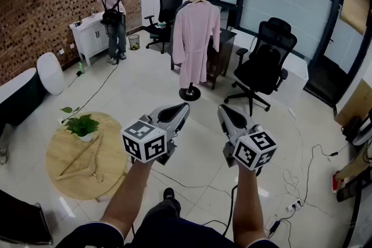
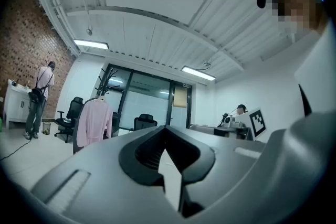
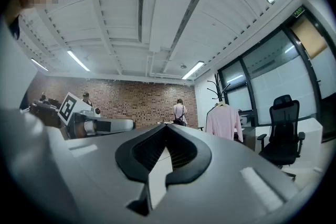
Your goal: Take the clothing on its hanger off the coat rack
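Left gripper (image 1: 183, 107) and right gripper (image 1: 223, 110) — jaws pressed together, empty — aim at the distant pink robe (image 1: 195, 38), seemingly readying an approach.

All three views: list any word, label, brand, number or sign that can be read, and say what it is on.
No text can be read in any view.
The green sign above the glass wall: too small to read.
Cubes on the left gripper and right gripper: black-and-white square patterns, no letters or digits.
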Demonstrator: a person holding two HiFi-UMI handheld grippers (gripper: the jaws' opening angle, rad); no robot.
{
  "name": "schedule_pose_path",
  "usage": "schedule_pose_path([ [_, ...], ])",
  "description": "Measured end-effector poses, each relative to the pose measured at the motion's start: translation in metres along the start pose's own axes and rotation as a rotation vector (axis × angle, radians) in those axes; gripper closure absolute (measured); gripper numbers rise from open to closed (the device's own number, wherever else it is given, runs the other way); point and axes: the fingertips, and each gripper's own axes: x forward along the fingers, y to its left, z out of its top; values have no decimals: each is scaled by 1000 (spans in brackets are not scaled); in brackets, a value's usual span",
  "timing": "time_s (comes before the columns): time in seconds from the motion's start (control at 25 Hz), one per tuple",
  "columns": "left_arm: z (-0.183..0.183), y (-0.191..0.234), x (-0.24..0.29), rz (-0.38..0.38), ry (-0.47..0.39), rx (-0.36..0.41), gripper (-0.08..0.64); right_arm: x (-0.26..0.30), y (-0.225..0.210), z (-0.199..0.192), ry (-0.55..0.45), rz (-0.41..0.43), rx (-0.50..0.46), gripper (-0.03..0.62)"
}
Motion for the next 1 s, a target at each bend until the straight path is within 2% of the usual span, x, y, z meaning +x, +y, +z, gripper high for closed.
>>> schedule_pose_path([
  [0.28,1,51,37,0,-9,-14,548,45,-32,-10,41,-2,-29,591],
  [0.64,13,136,95,-18,-3,-7,548,125,-89,-3,27,-32,-34,592],
  [0.88,15,185,120,-28,20,30,548,174,-120,1,0,-66,-40,592],
  [1.0,14,209,133,-20,25,19,548,198,-133,0,11,-67,-45,591],
])
